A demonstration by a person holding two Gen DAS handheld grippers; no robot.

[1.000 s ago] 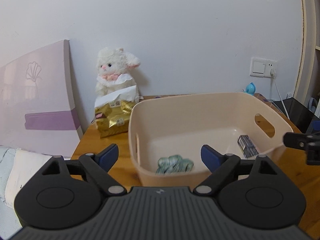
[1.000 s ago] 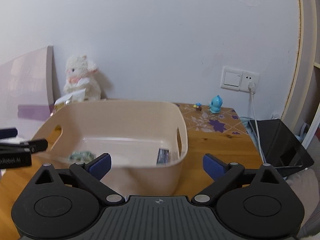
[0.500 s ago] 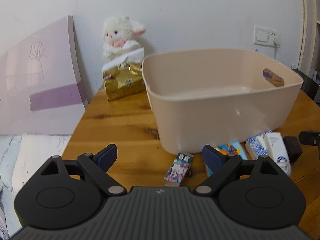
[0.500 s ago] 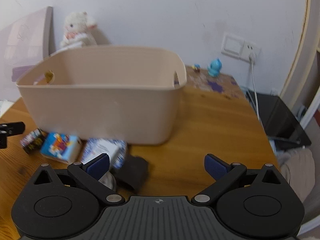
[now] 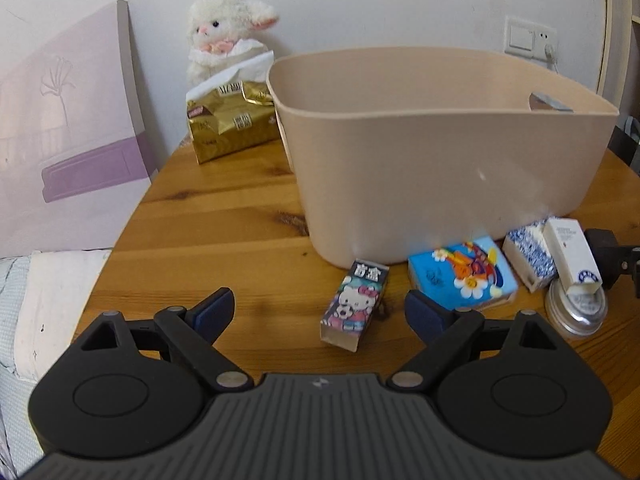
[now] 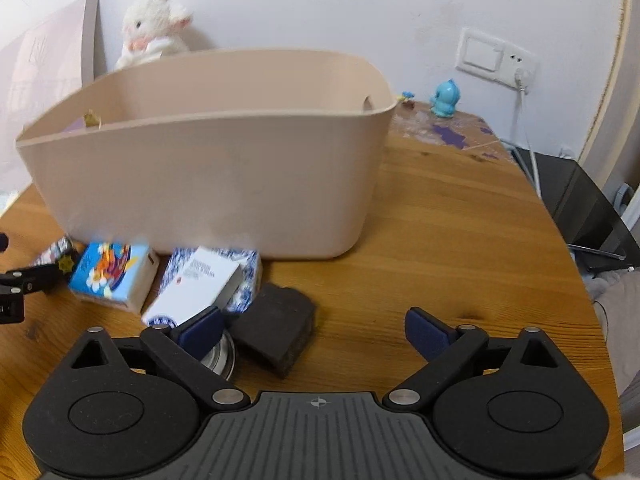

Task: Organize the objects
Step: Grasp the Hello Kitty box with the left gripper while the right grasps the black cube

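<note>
My left gripper (image 5: pixel 319 313) and right gripper (image 6: pixel 311 327) both hang spread wide, holding nothing. Only my left view shows the Hello Kitty box (image 5: pixel 355 305) whole; only my right shows the black block (image 6: pixel 275 330). All lie before the beige bin (image 6: pixel 208 184). Bare table (image 6: pixel 460 248) stretches right, toward its edge.

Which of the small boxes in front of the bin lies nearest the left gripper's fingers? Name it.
The Hello Kitty box, lying flat between the left gripper fingers' line. The blue cartoon box and the blue-patterned box sit farther right.
</note>
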